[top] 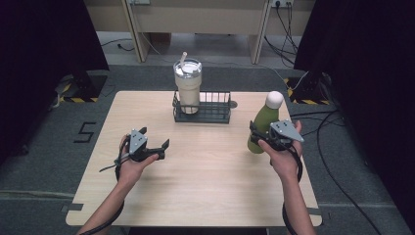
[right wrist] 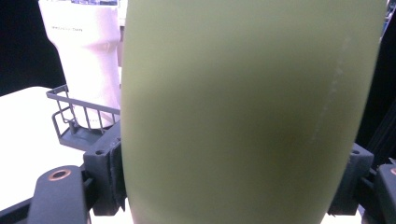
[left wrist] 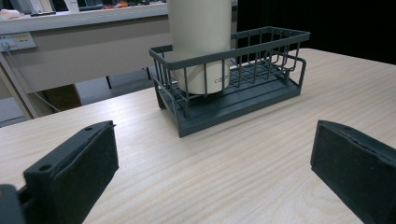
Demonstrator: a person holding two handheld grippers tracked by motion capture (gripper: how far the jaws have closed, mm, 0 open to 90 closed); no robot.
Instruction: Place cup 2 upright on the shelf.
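Note:
A green bottle (top: 264,122) with a white cap leans slightly at the table's right side, and my right gripper (top: 260,136) is shut on its lower body. In the right gripper view the bottle (right wrist: 243,102) sits between the two pads (right wrist: 109,172), which press on both its sides. My left gripper (top: 154,137) hangs open over the left of the table with nothing between its fingers (left wrist: 74,172). A dark wire basket (top: 215,115) stands at the back centre. A cream tumbler (top: 188,88) with a lid and straw stands in its left end.
The light wooden table (top: 205,181) has bare room across its middle and front. From the left gripper the basket (left wrist: 243,109) and tumbler (left wrist: 201,28) lie straight ahead. Cables trail on the floor at the right, and dark curtains hang on both sides.

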